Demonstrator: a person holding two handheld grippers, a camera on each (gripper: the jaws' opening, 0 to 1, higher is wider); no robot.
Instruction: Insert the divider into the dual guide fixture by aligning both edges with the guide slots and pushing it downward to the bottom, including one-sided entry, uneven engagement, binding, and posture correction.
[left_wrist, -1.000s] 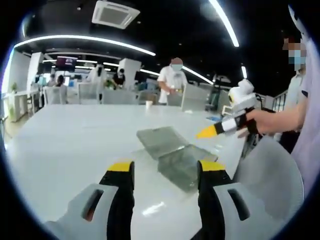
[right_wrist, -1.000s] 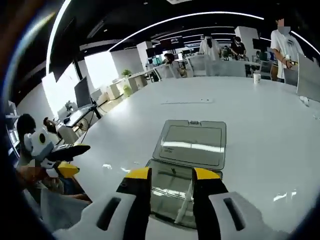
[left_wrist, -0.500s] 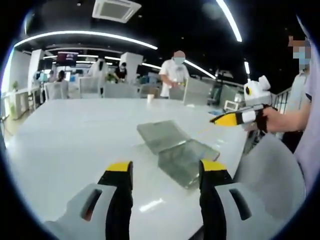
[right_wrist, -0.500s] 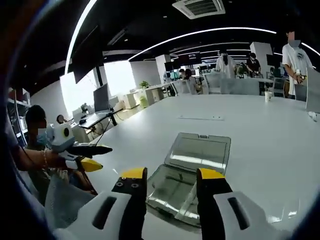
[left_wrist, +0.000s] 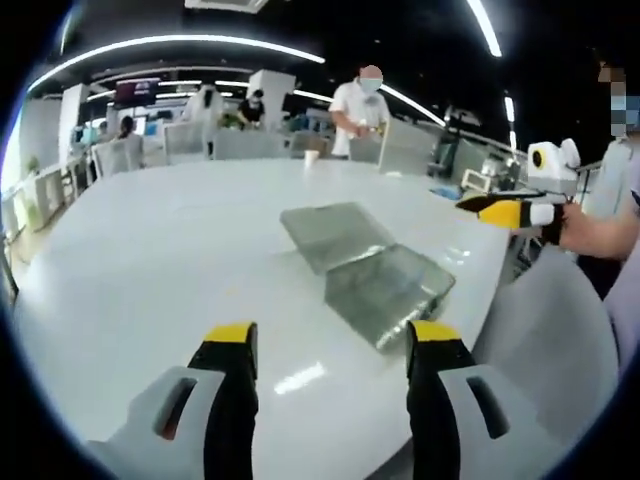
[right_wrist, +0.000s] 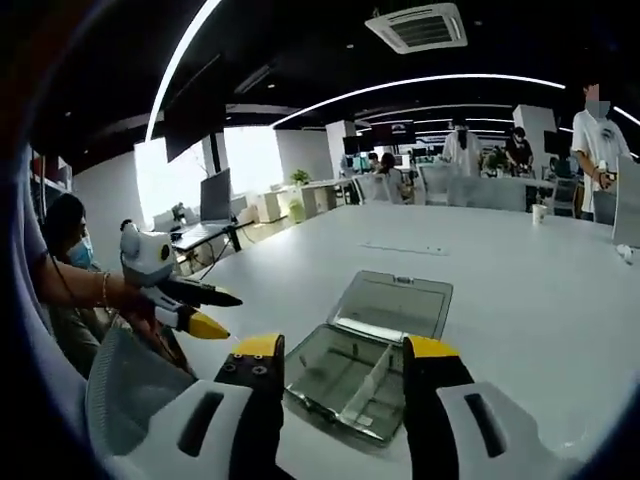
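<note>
Looking along the left gripper (left_wrist: 332, 345) in the left gripper view, its two yellow-tipped jaws stand wide apart with nothing between them, held above the near part of a large white table (left_wrist: 150, 260). Ahead of the jaws and a little toward the right-hand one lies the dual guide fixture (left_wrist: 388, 292), a clear plastic tray with its flat clear lid (left_wrist: 332, 232) hinged open and lying on the table beyond it; neither jaw touches it. Off past the right-hand jaw, the right gripper (left_wrist: 478, 205) comes in from the edge, held in a person's hand (left_wrist: 560, 222), its jaw tips pointing toward the table; how far they are parted cannot be told here. No writing or label can be read on the tray or lid. In the right gripper view, the right gripper (right_wrist: 345, 352) also has its jaws spread wide and empty, hovering just short of the fixture (right_wrist: 345, 380), which sits between and just beyond the two tips. Inside it the divider (right_wrist: 372, 378), a thin clear panel, stands upright along the tray's middle. The open lid (right_wrist: 392, 305) lies farther ahead. Out past the left-hand jaw, the left gripper (right_wrist: 215, 310) hangs off the table's edge. No lettering is legible here either.
</note>
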